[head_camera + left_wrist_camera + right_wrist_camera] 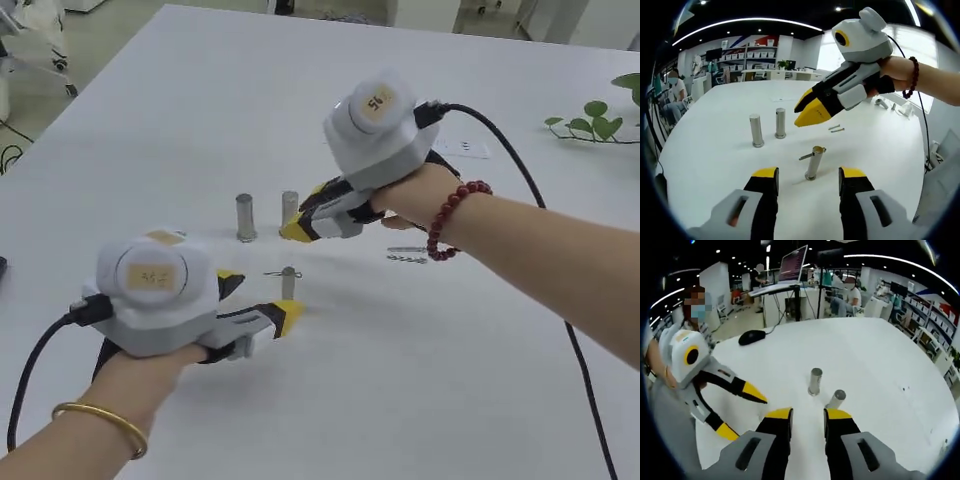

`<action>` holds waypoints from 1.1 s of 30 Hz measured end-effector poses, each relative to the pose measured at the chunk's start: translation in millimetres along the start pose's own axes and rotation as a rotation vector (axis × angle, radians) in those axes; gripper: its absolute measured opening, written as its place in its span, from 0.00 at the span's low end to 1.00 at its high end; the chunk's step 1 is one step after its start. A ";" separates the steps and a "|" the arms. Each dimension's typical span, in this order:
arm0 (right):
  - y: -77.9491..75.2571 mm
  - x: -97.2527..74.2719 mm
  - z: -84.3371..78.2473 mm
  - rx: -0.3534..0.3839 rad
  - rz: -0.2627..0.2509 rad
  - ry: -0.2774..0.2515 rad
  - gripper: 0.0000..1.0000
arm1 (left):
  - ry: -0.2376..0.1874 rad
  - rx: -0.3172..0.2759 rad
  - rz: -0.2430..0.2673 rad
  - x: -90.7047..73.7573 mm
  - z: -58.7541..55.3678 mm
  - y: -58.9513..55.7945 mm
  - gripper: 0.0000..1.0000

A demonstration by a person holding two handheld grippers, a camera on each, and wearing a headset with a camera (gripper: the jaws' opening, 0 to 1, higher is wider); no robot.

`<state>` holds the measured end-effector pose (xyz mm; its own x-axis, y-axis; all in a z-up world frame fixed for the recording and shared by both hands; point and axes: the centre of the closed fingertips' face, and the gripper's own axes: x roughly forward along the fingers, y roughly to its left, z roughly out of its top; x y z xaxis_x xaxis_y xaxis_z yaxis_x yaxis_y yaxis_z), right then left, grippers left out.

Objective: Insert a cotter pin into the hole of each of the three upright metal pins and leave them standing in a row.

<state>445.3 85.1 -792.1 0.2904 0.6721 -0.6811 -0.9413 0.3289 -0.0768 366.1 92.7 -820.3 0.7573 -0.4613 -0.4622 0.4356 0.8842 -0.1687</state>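
- One of the three is done, as far as I can see. The finished pin [813, 162] stands upright on the counter [420, 380] with a cotter pin [806, 156] pushed through the hole near its top.
- Two are left. A bare pin [815, 381] and a second bare pin [836, 399] stand side by side, and I can see nothing through either of them.
- The spare cotter pins [836, 128] lie flat on the counter, back beside the right hand and behind its fingertips.
- The row isn't made yet, I'd say. The finished pin stands apart from the bare pair, on the side nearer the left gripper.
- The left gripper [809, 172] has its fingers [765, 176] spread wide and holds nothing. The finished pin stands just ahead of them, in line with the gap and touching neither finger.
- The right gripper [808, 415] has its fingers [779, 416] parted only a little, with nothing between them that I can see. The second bare pin stands just beyond its fingertips, and the other bare pin a bit further ahead.
- My guess is that the next job is picking up a spare cotter pin for one of the bare pair.
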 end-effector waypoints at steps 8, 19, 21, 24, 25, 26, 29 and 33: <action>-21.7 19.3 -3.5 0.014 -0.078 -0.039 0.28 | -0.037 -0.015 0.024 -12.6 9.5 4.1 0.57; -45.4 44.4 -8.7 0.198 -0.083 -0.131 0.28 | -0.058 -0.022 0.019 -22.9 12.7 2.6 0.62; -45.5 47.3 -8.2 0.213 -0.078 -0.140 0.27 | -0.060 -0.018 0.019 -23.6 13.7 1.6 0.62; -50.1 55.3 -8.0 0.222 -0.072 -0.157 0.22 | -0.067 -0.011 0.021 -25.1 15.8 -0.4 0.62; -46.8 54.8 -6.8 0.221 -0.075 -0.159 0.21 | -0.068 -0.009 0.019 -25.2 16.3 -1.2 0.62; -47.4 55.2 -5.9 0.216 -0.082 -0.169 0.20 | -0.069 -0.005 0.016 -25.4 16.8 -2.9 0.62; -50.7 53.1 -4.8 0.210 -0.099 -0.176 0.16 | -0.068 0.003 0.016 -25.2 17.2 -3.7 0.61; -50.0 51.9 -4.8 0.240 -0.106 -0.201 0.15 | -0.065 0.001 0.014 -24.7 16.7 -4.7 0.59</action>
<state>506.6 100.3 -827.1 0.4357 0.7354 -0.5190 -0.8433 0.5351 0.0504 353.4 98.7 -793.5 0.7935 -0.4526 -0.4068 0.4252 0.8906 -0.1613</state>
